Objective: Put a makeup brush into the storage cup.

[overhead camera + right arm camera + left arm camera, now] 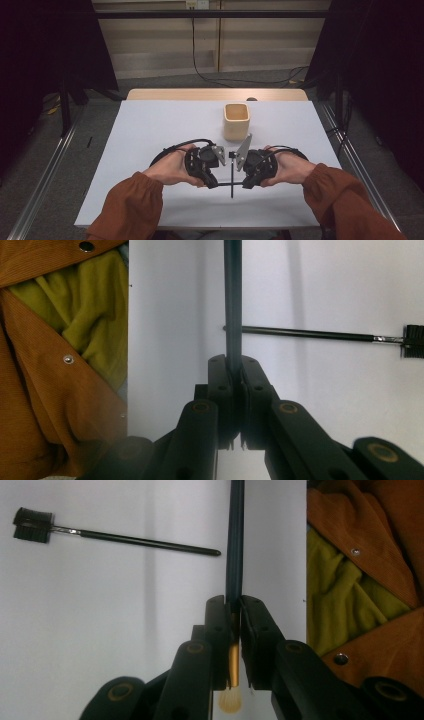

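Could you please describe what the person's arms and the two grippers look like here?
Both arms wear rust-orange corduroy sleeves with metal snap buttons. The left gripper and right gripper are black, each with a grey three-cornered plate on top, a looping black cable, and brass-coloured pivot pins on the jaw links.

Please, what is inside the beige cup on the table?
The beige cup stands behind the two grippers. Its opening shows a pale inner wall and nothing sticking out. Its bottom is hidden by the front wall, so something small could lie there.
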Demonstrator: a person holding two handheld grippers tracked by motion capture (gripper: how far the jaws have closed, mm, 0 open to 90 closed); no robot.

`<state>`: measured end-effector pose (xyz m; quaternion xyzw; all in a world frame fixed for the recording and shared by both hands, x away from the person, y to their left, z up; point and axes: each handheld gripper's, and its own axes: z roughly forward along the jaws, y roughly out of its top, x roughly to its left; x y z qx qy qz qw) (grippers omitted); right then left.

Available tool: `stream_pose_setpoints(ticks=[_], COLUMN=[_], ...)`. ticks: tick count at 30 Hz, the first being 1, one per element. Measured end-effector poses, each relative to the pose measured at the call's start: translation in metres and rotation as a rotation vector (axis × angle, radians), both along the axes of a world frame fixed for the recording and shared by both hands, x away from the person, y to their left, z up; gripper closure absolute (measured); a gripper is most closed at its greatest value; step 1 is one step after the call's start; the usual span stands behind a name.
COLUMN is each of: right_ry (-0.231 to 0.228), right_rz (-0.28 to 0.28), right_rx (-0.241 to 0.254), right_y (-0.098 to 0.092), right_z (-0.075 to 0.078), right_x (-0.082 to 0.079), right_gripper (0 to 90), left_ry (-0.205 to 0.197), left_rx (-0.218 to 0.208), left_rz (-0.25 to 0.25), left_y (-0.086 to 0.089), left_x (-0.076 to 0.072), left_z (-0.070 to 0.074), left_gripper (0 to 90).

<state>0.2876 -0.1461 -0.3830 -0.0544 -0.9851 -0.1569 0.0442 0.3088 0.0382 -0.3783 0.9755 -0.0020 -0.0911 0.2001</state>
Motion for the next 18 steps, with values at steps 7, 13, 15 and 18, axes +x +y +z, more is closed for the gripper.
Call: stream_pose_setpoints(ticks=[7,13,15,18], right_ry=[0.006,-0.004,-0.006,0.0], right_rz=[-0.007,-0.026,-0.027,-0.03], right_rx=[0.002,0.01,0.009,0.008], right_y=[0.0011,-0.0008,-0.0018,-0.0032], right_z=[-0.0008,-0.0004,-0.0003,-0.0004], right_x=[0.0007,0.0027,0.0035,0.0042], right_gripper=[86.2,86.2,86.2,86.2], left_ry=[0.011,-0.003,-0.008,-0.021], left_rx=[-0.039,-0.064,-0.071,-0.061], left_rz=[0.012,0.032,0.042,0.034], left_y=[0.0034,0.0032,0.0032,0.0039], left_x=[-0.0004,0.0006,0.0011,0.0035], left_z=[-0.0038,-0.0038,-0.0037,-0.0032], left_gripper=[77.6,66.9,59.7,49.3])
